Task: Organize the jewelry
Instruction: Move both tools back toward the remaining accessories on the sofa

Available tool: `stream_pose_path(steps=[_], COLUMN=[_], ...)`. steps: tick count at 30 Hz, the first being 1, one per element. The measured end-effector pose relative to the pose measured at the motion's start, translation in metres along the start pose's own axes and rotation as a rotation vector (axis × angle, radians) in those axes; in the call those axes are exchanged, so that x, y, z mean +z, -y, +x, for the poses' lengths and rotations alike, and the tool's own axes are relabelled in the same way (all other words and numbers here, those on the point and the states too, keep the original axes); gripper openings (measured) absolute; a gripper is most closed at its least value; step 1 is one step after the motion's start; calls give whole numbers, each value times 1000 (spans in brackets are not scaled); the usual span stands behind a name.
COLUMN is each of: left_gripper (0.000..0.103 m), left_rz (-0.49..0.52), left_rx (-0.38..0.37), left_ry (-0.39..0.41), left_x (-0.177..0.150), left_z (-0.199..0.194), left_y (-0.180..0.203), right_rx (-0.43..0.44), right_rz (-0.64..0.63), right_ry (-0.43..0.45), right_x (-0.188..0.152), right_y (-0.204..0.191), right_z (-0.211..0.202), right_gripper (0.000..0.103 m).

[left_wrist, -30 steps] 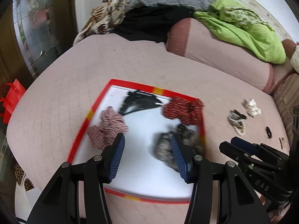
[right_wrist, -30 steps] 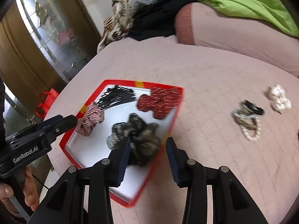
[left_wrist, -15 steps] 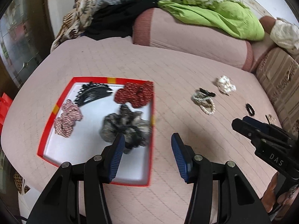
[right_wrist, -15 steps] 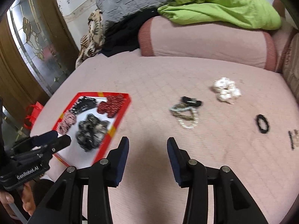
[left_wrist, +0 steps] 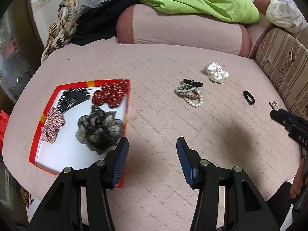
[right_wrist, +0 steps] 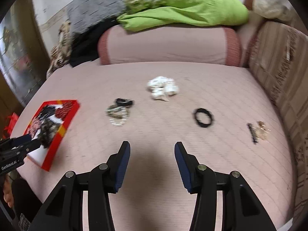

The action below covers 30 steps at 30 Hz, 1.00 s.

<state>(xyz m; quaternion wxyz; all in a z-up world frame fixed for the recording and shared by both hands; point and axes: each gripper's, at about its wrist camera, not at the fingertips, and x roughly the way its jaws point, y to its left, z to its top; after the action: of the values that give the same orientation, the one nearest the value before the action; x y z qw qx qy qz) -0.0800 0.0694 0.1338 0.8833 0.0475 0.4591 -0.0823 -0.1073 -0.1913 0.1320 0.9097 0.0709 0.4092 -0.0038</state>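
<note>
Jewelry half sorted: four hair pieces in red tray [left_wrist: 34,144], rest loose on pink quilted bed [left_wrist: 163,127]. Left gripper [left_wrist: 152,154] and right gripper [right_wrist: 152,157] both wide, empty. Risk: bracelets [left_wrist: 189,95] tangled with black clip [left_wrist: 193,82], so a grab may lift the lot; soft quilt yields, thin pins [right_wrist: 258,130] may slip. Clothes piled behind on bolster [left_wrist: 182,30].

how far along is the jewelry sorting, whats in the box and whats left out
Done: the red box holds a black claw clip, red scrunchie, checked scrunchie and grey scrunchie. In hand: nothing; left gripper and right gripper are open. Left on the bed: bracelet pile, white scrunchie, black hair tie, small gold pieces.
</note>
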Motion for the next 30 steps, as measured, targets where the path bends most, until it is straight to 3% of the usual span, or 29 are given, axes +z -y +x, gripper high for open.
stream_pose_path(steps=[15, 30], left_gripper=[51, 51], left_rz=[87, -3], left_rx=[-3, -24], left_ry=[-37, -58], left_x=[11, 64], left_z=[32, 90], left_y=[59, 41], right_rx=[-145, -93], right_rz=[79, 179], right_ry=[18, -44], right_x=[10, 16], right_y=[97, 129], right_z=[-8, 48], right_gripper=[55, 56])
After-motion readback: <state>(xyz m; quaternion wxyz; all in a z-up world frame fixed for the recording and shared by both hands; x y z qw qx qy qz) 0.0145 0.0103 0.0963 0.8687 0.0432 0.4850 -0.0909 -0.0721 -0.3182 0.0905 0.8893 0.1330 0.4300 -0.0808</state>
